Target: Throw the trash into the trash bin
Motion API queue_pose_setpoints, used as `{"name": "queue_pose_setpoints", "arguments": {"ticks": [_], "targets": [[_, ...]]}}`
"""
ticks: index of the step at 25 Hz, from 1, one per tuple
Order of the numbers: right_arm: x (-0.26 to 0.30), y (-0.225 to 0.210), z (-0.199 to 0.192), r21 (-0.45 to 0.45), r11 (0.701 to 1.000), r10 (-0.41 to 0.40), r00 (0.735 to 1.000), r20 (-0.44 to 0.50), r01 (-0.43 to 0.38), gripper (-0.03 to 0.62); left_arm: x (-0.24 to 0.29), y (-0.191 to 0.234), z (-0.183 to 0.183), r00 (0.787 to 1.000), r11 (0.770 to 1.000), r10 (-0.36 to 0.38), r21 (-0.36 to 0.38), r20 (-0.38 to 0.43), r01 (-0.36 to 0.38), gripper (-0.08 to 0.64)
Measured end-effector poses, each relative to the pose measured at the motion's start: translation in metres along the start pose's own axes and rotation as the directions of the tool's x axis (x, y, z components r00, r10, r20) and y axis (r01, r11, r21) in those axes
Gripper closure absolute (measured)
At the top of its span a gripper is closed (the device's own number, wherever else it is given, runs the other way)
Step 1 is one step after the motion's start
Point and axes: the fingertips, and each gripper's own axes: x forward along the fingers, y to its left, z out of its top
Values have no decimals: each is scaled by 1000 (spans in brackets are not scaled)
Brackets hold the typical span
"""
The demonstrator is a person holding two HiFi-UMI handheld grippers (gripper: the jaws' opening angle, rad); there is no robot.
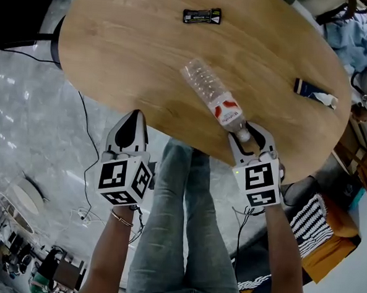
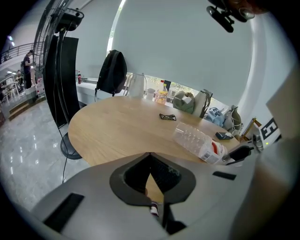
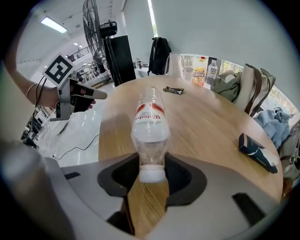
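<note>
A clear, empty plastic bottle with a red-and-white label lies on the round wooden table, its cap toward me. My right gripper reaches over the near table edge and straddles the bottle's neck. In the right gripper view the bottle has its white cap between the jaws of the right gripper, pads close on both sides, no squeeze visible. My left gripper hovers off the table's near edge, jaws together on nothing. No trash bin is in view.
A black wrapper lies at the table's far side, a dark blue packet at its right. Bags and bottles line the far rim. Cables trail on the glossy floor, and the person's legs are below the table edge.
</note>
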Motion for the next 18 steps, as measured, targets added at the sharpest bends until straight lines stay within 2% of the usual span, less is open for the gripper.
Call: {"name": "queue_pose_setpoints", "arguments": {"ticks": [12, 18], "targets": [[-23, -10, 25, 101, 994, -54, 993, 108, 43, 425, 19, -28, 34, 998, 996, -67, 57, -12, 68, 551], [-46, -30, 38, 201, 974, -133, 979, 152, 101, 425, 27, -56, 64, 991, 983, -135, 125, -8, 135, 551]]}}
